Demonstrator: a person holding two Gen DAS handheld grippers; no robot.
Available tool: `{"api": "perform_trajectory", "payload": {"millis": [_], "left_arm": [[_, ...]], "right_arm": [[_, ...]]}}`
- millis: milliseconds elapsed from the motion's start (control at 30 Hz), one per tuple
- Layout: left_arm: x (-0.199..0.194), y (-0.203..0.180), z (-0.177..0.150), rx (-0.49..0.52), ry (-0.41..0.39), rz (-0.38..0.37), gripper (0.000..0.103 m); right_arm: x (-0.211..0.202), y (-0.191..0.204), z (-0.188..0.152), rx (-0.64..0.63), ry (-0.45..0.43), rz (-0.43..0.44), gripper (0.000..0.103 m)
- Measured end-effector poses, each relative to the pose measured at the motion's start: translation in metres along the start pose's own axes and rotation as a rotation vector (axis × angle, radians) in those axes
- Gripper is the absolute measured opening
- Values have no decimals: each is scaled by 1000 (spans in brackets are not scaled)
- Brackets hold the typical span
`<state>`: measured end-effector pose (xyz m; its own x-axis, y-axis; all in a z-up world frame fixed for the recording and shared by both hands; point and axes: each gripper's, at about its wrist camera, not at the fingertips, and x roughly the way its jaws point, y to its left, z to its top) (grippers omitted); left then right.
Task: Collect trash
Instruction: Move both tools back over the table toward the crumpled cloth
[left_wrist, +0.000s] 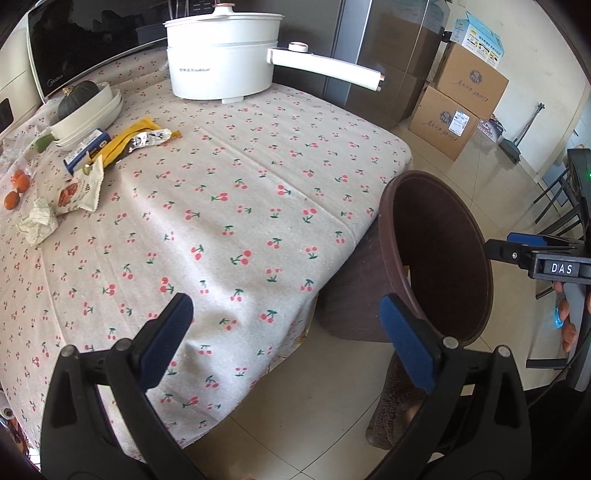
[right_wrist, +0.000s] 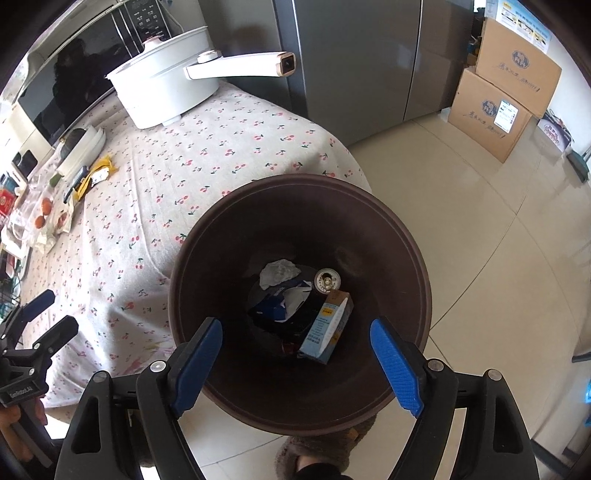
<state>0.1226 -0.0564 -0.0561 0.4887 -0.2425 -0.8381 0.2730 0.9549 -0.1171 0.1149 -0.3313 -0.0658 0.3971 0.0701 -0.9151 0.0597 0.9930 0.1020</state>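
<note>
A: What is the biggest thing here?

B: The bench (left_wrist: 229, 206), under a cherry-print cloth. The brown trash bin (right_wrist: 417, 266) stands on the floor against the bench's near corner.

A: What is on the bench?

B: A white electric pot (left_wrist: 221, 59) at the far edge, its long handle reaching out past the bench. Stacked white dishes (left_wrist: 92, 110) sit at the bench's far left, and the remaining trash lies just in front of them: a yellow wrapper (left_wrist: 129, 142), a blue box (left_wrist: 86, 149), a snack packet (left_wrist: 79, 190) and a crumpled tissue (left_wrist: 38, 221).

A: And in the bin?

B: A light blue carton (right_wrist: 327, 325), a dark blue wrapper (right_wrist: 284, 299), a can (right_wrist: 327, 280) and a wad of paper (right_wrist: 279, 271), all at the bottom.

A: The grippers?

B: The right gripper (right_wrist: 297, 363) hangs over the bin's mouth, fingers spread wide with nothing between them. The left gripper (left_wrist: 286, 343) is over the bench's near corner, beside the bin, fingers spread wide and empty too.
</note>
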Motion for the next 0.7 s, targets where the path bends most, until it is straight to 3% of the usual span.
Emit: {"api": "perform_trajectory", "payload": {"millis": [700], "left_arm": [[-38, 120, -37, -170, 2, 134, 102]], "right_arm": [[5, 154, 16, -227, -14, 97, 85]]}}
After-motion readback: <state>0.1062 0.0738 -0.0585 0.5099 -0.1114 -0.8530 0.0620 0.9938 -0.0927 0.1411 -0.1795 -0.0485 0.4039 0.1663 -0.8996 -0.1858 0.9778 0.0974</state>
